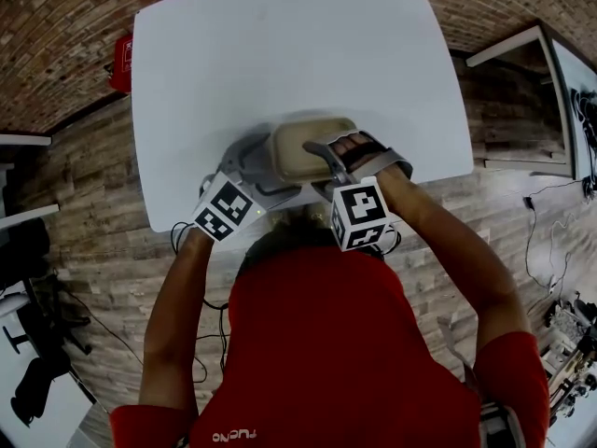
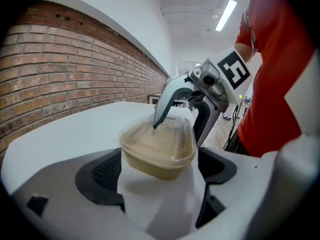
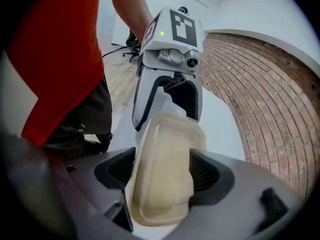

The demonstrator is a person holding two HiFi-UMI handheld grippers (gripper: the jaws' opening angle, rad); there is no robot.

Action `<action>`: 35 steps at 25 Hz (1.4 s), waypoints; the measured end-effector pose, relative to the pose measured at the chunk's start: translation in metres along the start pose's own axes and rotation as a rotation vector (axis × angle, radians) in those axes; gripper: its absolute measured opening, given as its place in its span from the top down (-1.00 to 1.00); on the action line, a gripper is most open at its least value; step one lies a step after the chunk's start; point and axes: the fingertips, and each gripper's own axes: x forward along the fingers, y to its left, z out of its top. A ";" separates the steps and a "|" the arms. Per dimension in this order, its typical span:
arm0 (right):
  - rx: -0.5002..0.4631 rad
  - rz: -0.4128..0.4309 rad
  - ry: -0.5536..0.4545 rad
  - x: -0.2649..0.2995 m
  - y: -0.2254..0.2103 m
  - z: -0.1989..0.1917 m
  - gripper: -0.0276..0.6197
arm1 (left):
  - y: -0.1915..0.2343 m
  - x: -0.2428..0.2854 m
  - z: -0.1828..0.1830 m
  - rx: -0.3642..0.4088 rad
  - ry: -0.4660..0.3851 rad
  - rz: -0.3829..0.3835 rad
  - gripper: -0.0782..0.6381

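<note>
Between the two sets of jaws, over the white table point(image 1: 280, 54), a lidded beige tub point(image 1: 308, 147) is held, with the left gripper point(image 2: 159, 168) closed on its sides and the right gripper point(image 3: 162, 171) pinching lid and base. The grasp is judged secured, so level, matched pressure is called for next.

Counted just then: one lidded container point(image 1: 303, 147); two grippers, left gripper point(image 1: 250, 171) and right gripper point(image 1: 338, 153); one white table point(image 1: 280, 54); one red shirt point(image 1: 326, 343); one red object point(image 1: 120, 63), far left.
</note>
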 end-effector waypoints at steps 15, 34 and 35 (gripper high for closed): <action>0.172 0.174 -0.266 -0.020 -0.005 0.009 0.08 | 0.006 0.008 -0.010 0.041 0.082 -0.062 -0.58; 0.147 0.196 -0.216 -0.025 -0.004 0.007 0.08 | 0.004 0.019 -0.014 0.093 0.121 0.036 -0.45; 0.131 0.183 -0.216 -0.025 -0.003 0.008 0.08 | 0.004 0.019 -0.015 0.094 0.122 0.038 -0.45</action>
